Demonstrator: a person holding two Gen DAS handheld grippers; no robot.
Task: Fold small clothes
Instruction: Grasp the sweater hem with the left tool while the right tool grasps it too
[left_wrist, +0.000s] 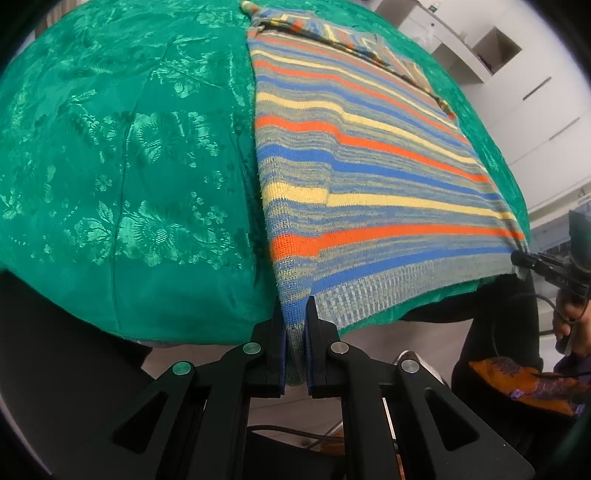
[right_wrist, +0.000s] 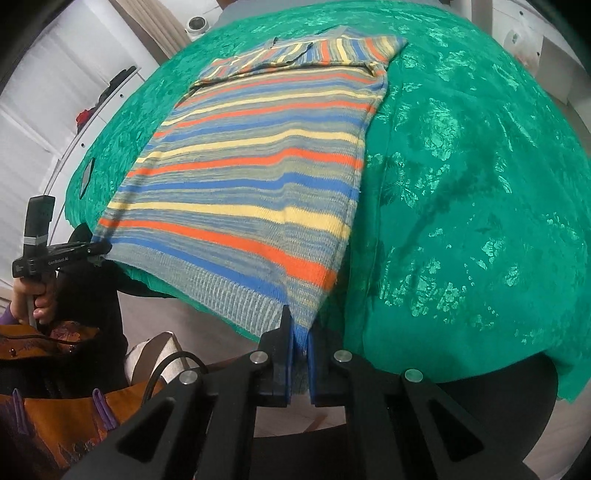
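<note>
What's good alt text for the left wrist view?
The left gripper is shut on the ribbed hem corner of a striped knit sweater lying flat on a green floral tablecloth. At far right, the right gripper pinches the opposite hem corner.

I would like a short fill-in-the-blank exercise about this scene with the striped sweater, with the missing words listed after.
1. The striped sweater lies on a ____ floral tablecloth.
2. The left claw is shut on the sweater's ribbed ____.
3. The right claw grips the hem's other ____.
4. The sweater's sleeves lie folded at the ____ end.

Missing words: green; hem; corner; far
</note>
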